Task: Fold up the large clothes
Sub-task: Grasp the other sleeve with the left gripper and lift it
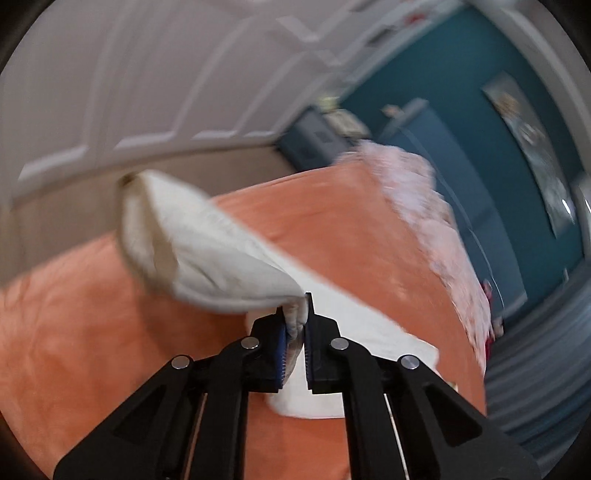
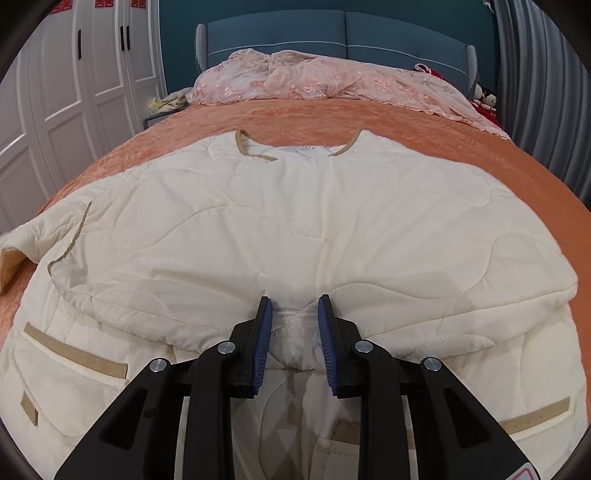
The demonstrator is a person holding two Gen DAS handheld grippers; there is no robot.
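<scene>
Right gripper (image 2: 294,325) hovering low over the near part of the cream quilted jacket (image 2: 295,221), fingers (image 2: 264,343) standing spread apart, a puffed fold of the jacket's cloth bulging between the blue pads; whether the pads are touching that cloth cannot be told. Jacket lying spread across the near half of the bed (image 2: 535,173), reaching almost from the left edge to the right edge, tan-trimmed pockets (image 2: 74,354) showing at the near corners, tan collar (image 2: 255,149) pointing toward the head of the bed. One sleeve folding over near the left edge, its tan cuff lining showing.

Left gripper (image 1: 295,317) pinching a bunched bit of cream cloth, fingers (image 1: 282,332) pressed close on it, the sleeve (image 1: 192,243) rising up and away to the left with its open cuff hanging in the air above the orange bedspread (image 1: 92,314). View there blurring badly. More cream cloth lying flat on the bed just below and to the right of those fingers.

Farther off, a pink lace cover (image 2: 325,83) lying crumpled along the head edge of the bed, a teal headboard (image 2: 332,33) behind it, white wardrobe doors (image 2: 74,92) standing past the left edge.
</scene>
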